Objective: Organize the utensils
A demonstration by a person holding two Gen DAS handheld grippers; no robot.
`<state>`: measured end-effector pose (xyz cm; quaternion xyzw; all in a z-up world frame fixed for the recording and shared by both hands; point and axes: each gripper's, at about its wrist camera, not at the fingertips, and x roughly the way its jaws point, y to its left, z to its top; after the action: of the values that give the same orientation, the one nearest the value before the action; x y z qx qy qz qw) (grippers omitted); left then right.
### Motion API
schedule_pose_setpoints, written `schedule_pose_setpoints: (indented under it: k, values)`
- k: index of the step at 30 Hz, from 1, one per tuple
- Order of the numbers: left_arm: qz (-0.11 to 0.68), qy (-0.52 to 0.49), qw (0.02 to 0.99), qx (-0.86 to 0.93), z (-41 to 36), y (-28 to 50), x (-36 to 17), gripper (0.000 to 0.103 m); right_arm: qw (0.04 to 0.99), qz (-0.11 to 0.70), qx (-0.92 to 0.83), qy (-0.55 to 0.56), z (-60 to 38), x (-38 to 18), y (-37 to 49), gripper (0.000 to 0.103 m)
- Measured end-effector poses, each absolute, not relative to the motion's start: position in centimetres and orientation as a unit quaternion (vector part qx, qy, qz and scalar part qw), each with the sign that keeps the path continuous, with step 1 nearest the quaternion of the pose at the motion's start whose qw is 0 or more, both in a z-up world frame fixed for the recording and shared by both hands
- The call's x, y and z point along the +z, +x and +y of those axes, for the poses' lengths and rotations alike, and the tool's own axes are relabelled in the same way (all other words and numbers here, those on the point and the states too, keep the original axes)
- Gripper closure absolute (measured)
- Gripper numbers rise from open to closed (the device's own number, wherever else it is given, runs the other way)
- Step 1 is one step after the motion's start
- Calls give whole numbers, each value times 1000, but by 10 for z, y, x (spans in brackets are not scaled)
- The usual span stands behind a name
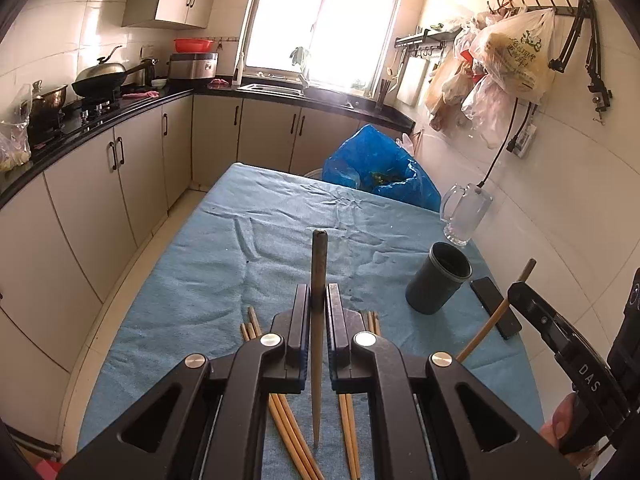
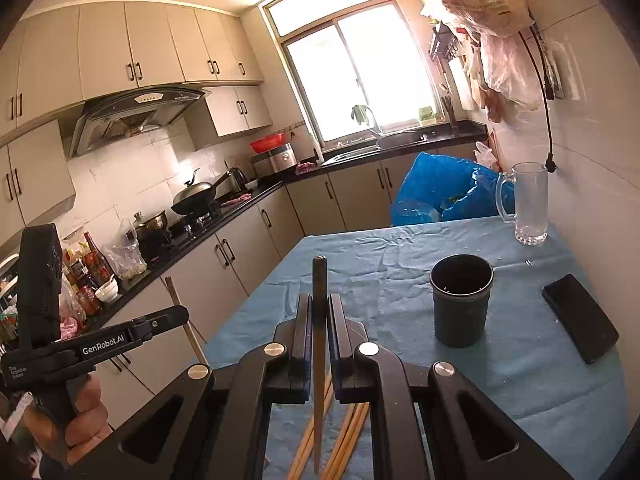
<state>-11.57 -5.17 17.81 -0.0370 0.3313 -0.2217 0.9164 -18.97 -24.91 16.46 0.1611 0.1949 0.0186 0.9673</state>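
My left gripper (image 1: 318,300) is shut on one chopstick (image 1: 319,264), held upright above the blue tablecloth (image 1: 240,272). My right gripper (image 2: 319,308) is shut on another chopstick (image 2: 319,280), also upright. Each gripper shows in the other's view, the right one (image 1: 516,292) and the left one (image 2: 176,314), each clamping its stick. Several loose chopsticks (image 1: 288,432) lie on the cloth under both grippers; they also show in the right wrist view (image 2: 344,440). A dark round utensil cup (image 1: 438,278) stands open and upright ahead to the right; in the right wrist view the cup (image 2: 460,300) looks empty.
A black phone (image 2: 580,318) lies right of the cup. A glass mug (image 2: 528,204) stands at the far right corner by the tiled wall. A blue plastic bag (image 1: 380,168) sits behind the table's far edge. Kitchen counters and cabinets run along the left.
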Motion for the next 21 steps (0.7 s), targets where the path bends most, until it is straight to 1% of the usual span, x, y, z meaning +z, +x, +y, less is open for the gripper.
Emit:
schedule_pose_setpoints:
  k: [21]
  values:
    - [310, -36, 920, -237, -55, -129, 193, 96, 967, 185, 2, 172, -261, 171, -200, 95]
